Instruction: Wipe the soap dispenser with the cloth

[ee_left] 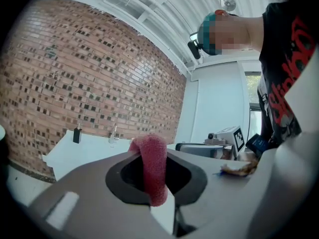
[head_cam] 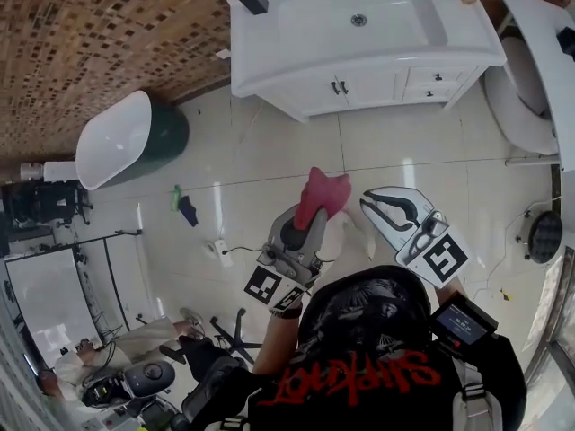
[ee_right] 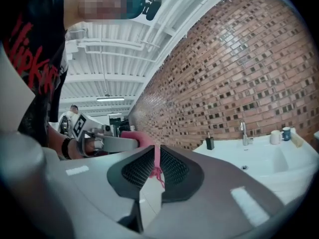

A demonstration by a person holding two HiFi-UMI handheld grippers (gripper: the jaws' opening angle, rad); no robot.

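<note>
White and broad, the vanity [head_cam: 296, 74] fills the top centre of the head view, while both grippers hang at lower centre over bare floor [head_cam: 269, 160], well apart from it. The first risk, I judge, lies in that gap: the cloth has to be carried the whole way without dropping. The left gripper [head_cam: 310, 221] is clamped on the red cloth [head_cam: 323, 191], which bulges out past its jaws in a thick fold. That hold looks secure. The right gripper [head_cam: 370, 206], just beside it, has its jaws drawn together on only a thin edge of the same cloth, with a frayed thread hanging below the pads. If the two hands spread, that sliver would probably slip free or fray further. While the right claw pinches cloth, it also cannot steady anything else. The soap dispenser [head_cam: 253, 0] stands at the upper left corner of the vanity top, near the counter's edge and left of the basin. A one-sided wipe with nothing bracing it could tip it or push it toward that edge. It is small and dark, a squarish body with a narrow pump neck on top, and it stands upright and alone on the white surface. It is too small in every view to show whether it is wet, smeared or clean.
</note>
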